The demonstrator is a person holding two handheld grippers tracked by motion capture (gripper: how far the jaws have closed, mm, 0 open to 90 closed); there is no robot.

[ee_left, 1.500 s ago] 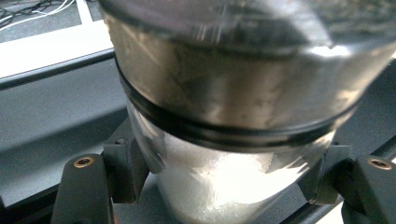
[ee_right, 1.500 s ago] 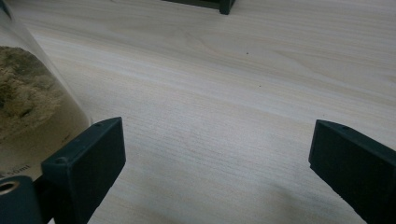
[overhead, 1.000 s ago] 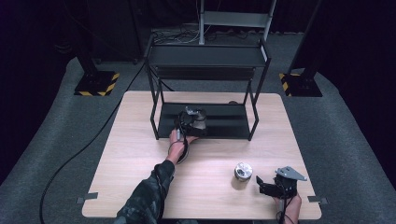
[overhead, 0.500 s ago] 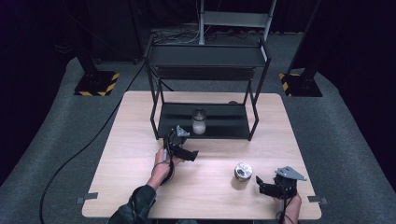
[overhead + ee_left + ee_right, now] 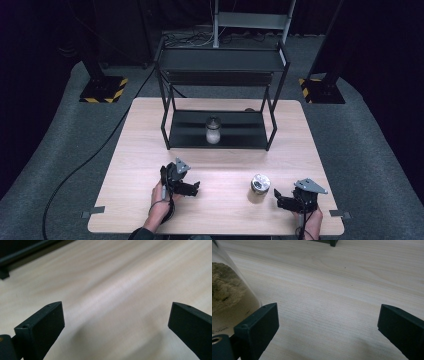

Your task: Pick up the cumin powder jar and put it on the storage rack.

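clearly the light wooden table (image 5: 225,215) carries a black metal two-tier rack (image 5: 220,100) toward its far side, and on the rack's lower shelf a small glass jar with pale contents (image 5: 213,131) stands upright, apart from both tools. a second glass jar with a silver metal lid (image 5: 259,187) stands on the table's near right part, just beside the right gripper (image 5: 280,199) and apart from its jaws; in the right gripper view its clear wall shows at the left edge with a brownish fill inside. the work in hand looks like shelving jars: one jar sits in the rack, so the lidded jar on the table seems the next to go. the right gripper rests low near the table's front edge, jaws spread wide and holding nothing, pointing leftward at that jar. the left gripper (image 5: 192,188) lies near the front left of centre, held low by a hand (image 5: 161,204), its jaws also parted and bare over plain wood. the next move, i judge, calls for sliding the right jaws around the lidded jar's body and closing gently, since glass can slip or tip.
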